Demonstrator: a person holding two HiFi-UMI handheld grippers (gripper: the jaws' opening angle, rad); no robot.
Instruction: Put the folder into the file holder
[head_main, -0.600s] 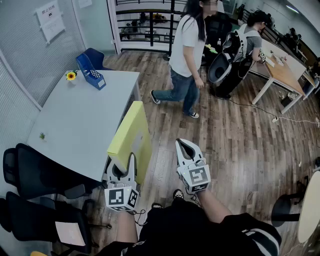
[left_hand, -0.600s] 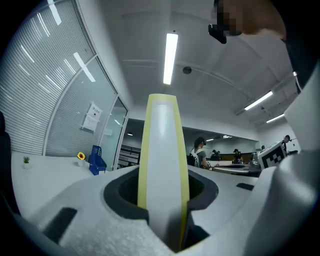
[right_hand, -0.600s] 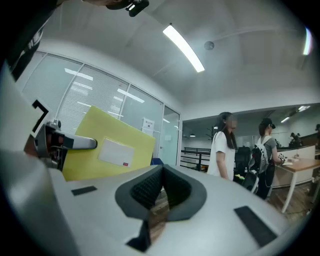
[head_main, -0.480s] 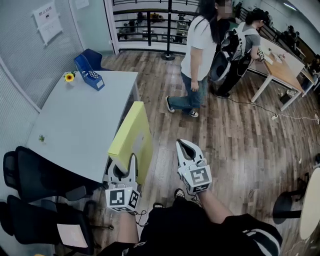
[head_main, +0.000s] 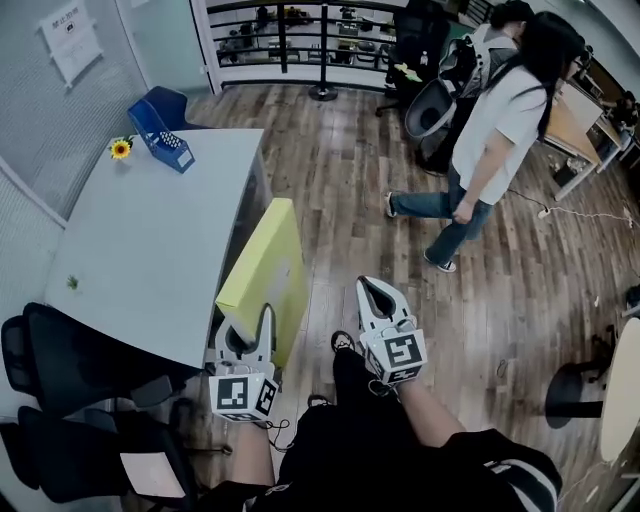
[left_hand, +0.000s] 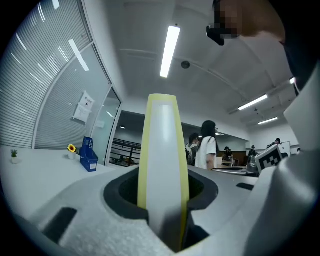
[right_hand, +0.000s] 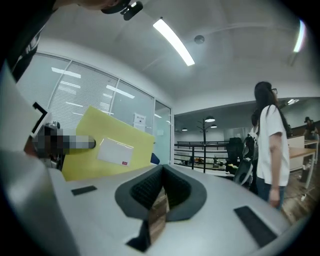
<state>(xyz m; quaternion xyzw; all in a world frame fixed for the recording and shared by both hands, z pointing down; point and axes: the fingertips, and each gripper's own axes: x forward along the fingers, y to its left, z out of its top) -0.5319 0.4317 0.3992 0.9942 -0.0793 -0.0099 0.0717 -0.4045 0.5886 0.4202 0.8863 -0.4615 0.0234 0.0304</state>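
The left claw (head_main: 246, 330) clamps the yellow folder (head_main: 262, 255) upright, probably to slot it edge-first into the blue file holder (head_main: 160, 137) across the tabletop (head_main: 140, 250); the right claw (head_main: 378, 296) is closed, empty.

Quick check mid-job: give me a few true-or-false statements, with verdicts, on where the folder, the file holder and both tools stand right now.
1. The left tool grips the yellow folder, which stands on edge between its jaws. True.
2. The folder is already in the blue file holder. False: the holder stands at the far corner of the table, and the folder is in the left tool beside the table's near edge.
3. The right tool carries nothing. True.
4. In the head view, the sunflower stands to the right of the file holder. False: it stands just to its left.
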